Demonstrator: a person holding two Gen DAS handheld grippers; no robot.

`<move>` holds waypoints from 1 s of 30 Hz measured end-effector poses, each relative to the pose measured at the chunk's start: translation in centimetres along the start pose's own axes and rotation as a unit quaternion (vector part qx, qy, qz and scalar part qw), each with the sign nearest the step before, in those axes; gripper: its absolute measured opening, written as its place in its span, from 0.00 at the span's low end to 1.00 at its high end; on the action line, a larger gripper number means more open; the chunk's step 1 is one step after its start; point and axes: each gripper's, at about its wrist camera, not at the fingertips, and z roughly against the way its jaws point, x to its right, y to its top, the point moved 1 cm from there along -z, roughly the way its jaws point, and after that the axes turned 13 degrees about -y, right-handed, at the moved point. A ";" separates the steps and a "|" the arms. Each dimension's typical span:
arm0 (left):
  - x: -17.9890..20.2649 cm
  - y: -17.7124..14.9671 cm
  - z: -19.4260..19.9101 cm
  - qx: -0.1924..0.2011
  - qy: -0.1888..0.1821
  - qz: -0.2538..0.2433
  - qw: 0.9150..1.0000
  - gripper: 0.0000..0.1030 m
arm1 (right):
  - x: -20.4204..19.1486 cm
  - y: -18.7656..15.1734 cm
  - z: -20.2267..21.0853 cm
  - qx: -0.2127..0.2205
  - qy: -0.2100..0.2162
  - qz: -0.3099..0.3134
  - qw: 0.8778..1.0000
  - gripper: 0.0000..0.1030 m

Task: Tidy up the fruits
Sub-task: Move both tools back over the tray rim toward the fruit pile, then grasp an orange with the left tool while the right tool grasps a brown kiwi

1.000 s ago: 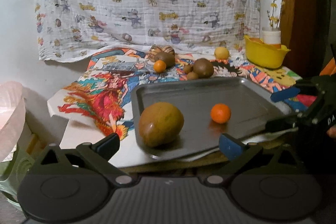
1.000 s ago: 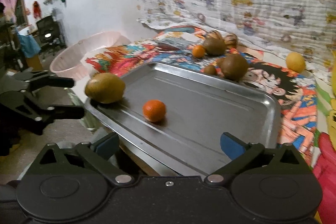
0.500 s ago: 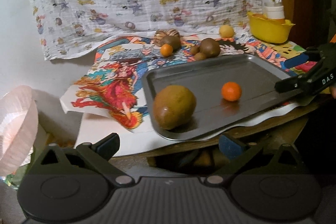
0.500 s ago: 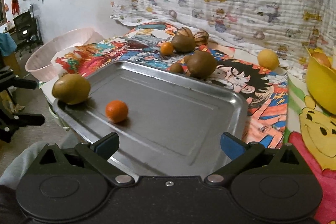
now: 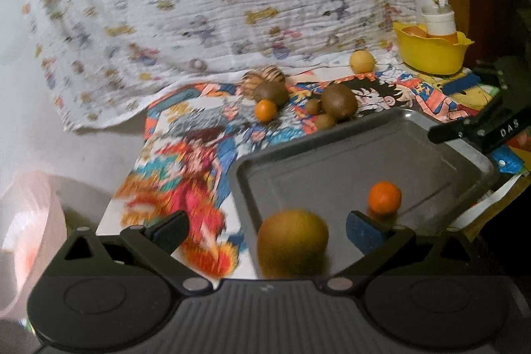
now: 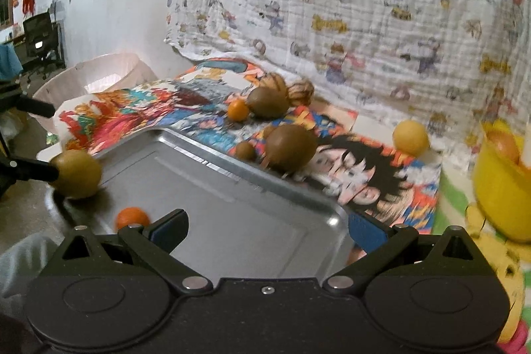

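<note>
Metal tray (image 5: 348, 161) sits at the near edge of the table, on a cartoon-print cloth (image 5: 186, 151). Two fruits in it so far: a large brown-green fruit (image 5: 292, 241) at the near corner and a small orange (image 5: 385, 197) close by, apart from each other.

Left tool (image 5: 265, 226): fingers wide apart, nothing held, hovering at the tray's near corner, the big fruit lying between them. Right tool (image 6: 265, 226): also spread, nothing held, over the opposite side of the tray.

Left to gather, by my judgement: a second small orange (image 6: 238, 110), two large kiwi-like fruits (image 6: 290, 148), two small brown ones (image 6: 245, 150), a pair of striped shells or nuts (image 6: 298, 91), and a yellow fruit (image 6: 411, 136) farther back. Yellow bowl (image 6: 497, 188) holds something; I can't tell what.

Early stage; most remains outside.
</note>
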 end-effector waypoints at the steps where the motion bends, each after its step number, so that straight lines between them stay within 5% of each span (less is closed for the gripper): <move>1: 0.0 0.5 -0.5 -0.001 -0.003 -0.008 1.000 0.99 | 0.3 0.3 -0.3 0.004 -0.003 0.006 1.000 0.99; 13: -2.1 6.6 -7.4 -0.008 -0.039 -0.060 0.997 0.99 | 2.1 4.4 -5.2 0.039 0.028 0.111 0.993 0.99; 30: -8.8 10.3 -16.7 -0.035 -0.069 0.007 0.997 0.99 | 2.2 6.2 -13.3 0.005 0.075 0.110 0.991 0.90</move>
